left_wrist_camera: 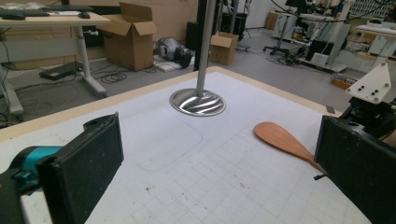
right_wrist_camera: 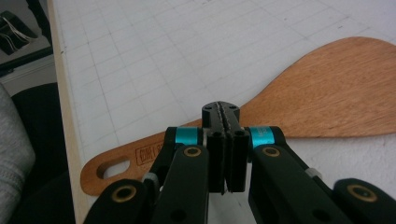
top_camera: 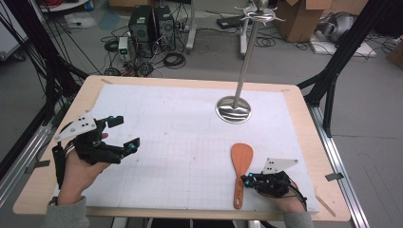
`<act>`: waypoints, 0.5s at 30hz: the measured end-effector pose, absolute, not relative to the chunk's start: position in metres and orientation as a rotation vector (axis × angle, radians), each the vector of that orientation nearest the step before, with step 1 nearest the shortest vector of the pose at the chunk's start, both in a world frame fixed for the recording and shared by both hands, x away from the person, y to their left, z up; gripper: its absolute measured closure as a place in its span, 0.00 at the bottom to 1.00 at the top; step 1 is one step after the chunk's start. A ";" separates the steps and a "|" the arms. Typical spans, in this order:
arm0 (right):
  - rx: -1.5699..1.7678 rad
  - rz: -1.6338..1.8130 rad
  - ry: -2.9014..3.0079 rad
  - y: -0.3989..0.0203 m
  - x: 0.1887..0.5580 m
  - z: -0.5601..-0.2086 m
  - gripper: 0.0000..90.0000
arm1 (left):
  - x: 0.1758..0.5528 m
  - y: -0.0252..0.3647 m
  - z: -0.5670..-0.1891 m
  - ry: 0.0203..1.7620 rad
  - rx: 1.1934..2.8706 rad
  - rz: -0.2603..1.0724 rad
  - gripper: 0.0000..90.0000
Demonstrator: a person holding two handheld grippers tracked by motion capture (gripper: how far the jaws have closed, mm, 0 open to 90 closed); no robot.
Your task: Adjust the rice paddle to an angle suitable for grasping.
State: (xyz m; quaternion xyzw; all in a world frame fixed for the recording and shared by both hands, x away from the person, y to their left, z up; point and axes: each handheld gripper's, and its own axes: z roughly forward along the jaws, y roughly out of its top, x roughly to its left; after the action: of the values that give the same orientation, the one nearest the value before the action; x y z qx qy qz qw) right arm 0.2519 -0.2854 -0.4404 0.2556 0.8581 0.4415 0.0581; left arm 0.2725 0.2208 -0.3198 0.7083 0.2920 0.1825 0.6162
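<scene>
A wooden spatula (top_camera: 241, 161) lies flat on the white gridded mat (top_camera: 180, 142), blade away from the person, handle with a hanging slot toward the front edge. My right gripper (top_camera: 244, 179) sits low at the handle's right side, jaws pressed together with nothing between them. In the right gripper view its closed tips (right_wrist_camera: 226, 112) rest just in front of the spatula's (right_wrist_camera: 327, 93) neck. My left gripper (top_camera: 124, 133) hovers over the mat's left part, open and empty. Between its wide jaws (left_wrist_camera: 219, 154) the spatula (left_wrist_camera: 280, 138) shows far off.
A metal stand (top_camera: 233, 109) with a round base rises at the back right of the mat, hooks (top_camera: 259, 14) at its top. The wooden table edge (top_camera: 190, 211) runs close under both hands. Boxes, cables and computer cases lie on the floor beyond.
</scene>
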 end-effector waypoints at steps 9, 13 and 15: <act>0.765 1.297 2.653 -0.286 0.250 -0.445 0.99 | 0.273 0.220 -0.320 0.674 1.632 0.417 0.02; 0.741 1.291 2.669 -0.280 0.250 -0.445 0.99 | 0.274 0.219 -0.321 0.672 1.641 0.417 0.02; 0.735 1.280 2.673 -0.277 0.251 -0.445 0.99 | 0.273 0.219 -0.322 0.676 1.640 0.416 0.02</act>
State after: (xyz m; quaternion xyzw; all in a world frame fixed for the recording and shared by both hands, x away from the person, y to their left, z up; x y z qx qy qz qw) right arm 0.2507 -0.2767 -0.4448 0.2406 0.8745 0.4188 0.0440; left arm 0.2733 0.2187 -0.3218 0.7113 0.2931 0.1805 0.6129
